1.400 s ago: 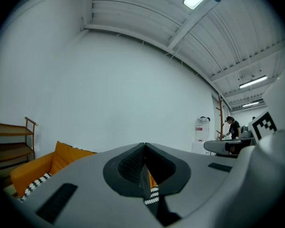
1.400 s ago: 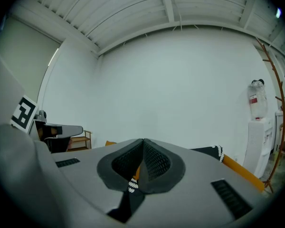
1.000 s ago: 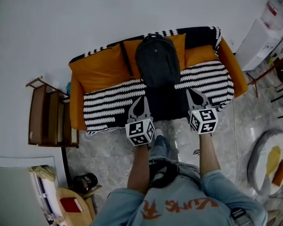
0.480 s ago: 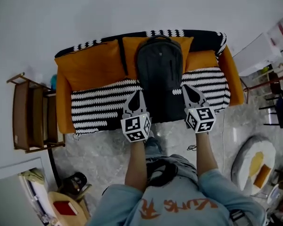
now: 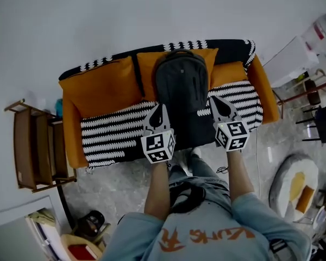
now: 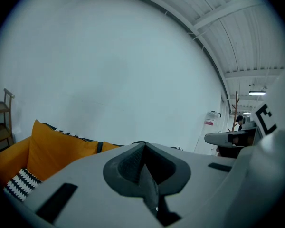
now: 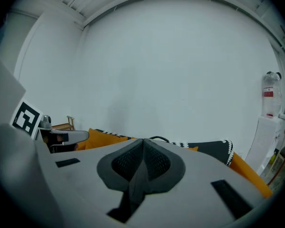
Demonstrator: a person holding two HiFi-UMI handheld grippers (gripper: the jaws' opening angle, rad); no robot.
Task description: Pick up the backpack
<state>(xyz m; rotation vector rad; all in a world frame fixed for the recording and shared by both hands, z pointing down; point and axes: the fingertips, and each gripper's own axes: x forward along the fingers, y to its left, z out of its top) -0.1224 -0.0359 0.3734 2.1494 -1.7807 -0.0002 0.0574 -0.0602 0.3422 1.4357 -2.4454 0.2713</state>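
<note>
Backpack (contents unseen) stands on the sofa — against cushions.

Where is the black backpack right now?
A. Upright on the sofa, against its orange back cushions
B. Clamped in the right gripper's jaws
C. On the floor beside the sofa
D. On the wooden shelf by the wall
A: the backpack stands on the sofa against the orange cushions. The left gripper and right gripper are on either side of it, both shut and empty.
</note>
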